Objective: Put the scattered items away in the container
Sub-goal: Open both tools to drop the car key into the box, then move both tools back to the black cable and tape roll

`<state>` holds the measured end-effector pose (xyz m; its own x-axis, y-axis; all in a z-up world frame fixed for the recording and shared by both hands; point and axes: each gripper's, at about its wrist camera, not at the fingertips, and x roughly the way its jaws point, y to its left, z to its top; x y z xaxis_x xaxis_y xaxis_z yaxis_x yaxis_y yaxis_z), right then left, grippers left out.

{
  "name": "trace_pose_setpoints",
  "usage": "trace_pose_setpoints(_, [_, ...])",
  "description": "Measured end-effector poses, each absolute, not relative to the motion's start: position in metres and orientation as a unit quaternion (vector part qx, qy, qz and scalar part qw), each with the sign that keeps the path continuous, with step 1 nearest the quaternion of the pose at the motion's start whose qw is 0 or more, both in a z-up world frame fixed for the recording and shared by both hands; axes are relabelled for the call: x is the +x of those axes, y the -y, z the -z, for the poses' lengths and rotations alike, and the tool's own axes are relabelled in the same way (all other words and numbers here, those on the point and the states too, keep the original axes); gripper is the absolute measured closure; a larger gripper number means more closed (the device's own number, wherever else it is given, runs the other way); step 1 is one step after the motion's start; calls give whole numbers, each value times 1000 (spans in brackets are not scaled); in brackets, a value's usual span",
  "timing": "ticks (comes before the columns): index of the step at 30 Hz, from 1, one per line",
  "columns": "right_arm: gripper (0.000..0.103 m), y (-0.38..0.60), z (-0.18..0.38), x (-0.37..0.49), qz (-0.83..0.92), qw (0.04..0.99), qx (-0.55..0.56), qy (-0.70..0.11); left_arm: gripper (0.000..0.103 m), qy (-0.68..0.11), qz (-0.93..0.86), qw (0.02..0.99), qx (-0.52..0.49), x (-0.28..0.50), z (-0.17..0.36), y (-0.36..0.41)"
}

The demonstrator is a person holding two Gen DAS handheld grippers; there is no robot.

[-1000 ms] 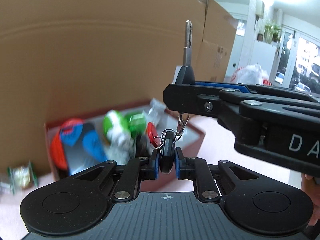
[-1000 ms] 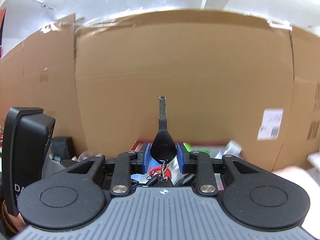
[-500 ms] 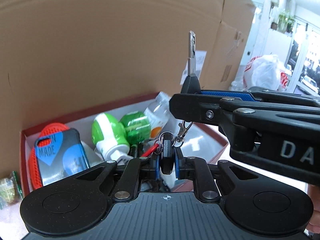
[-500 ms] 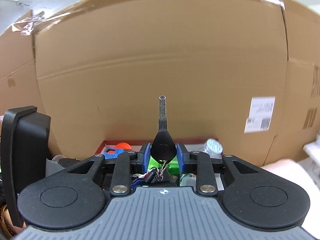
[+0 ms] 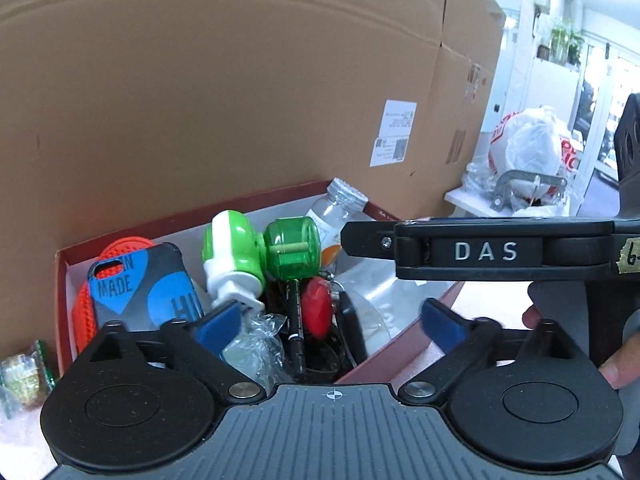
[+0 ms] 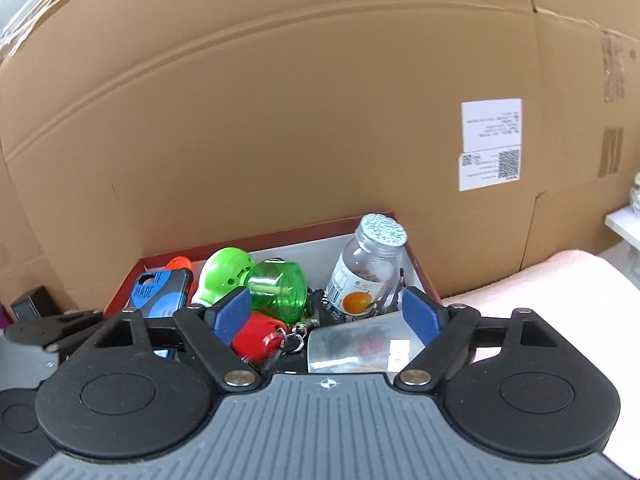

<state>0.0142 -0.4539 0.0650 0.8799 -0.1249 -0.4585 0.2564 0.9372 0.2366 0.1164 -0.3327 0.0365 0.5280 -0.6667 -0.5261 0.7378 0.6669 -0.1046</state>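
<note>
Both grippers, left and right, had spread empty; keys lay in red box. "MADE" phone case; "DAS" only in left view.

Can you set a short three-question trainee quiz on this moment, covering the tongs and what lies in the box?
1. True or false: the left tongs stand open with nothing between the blue pads.
2. Which lies outside the red cardboard box?
A. clear glass jar with silver lid
B. small crinkled green-edged snack packet
C. red plastic key fob
3. Fill in: the blue-and-grey phone case rests at the box's ____ end, seen from the left wrist.

Key: 1 true; 2 B; 3 left.
</note>
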Motion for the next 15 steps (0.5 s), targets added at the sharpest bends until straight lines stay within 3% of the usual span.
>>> trace_pose_setpoints(5, [4, 448, -63, 12, 95, 959, 140, -226, 0, -284, 397, 871, 53, 108, -42, 322])
trace_pose_setpoints(15, [3, 426, -74, -5, 85, 959, 148, -227, 0, -287, 422, 860, 19, 100, -49, 292])
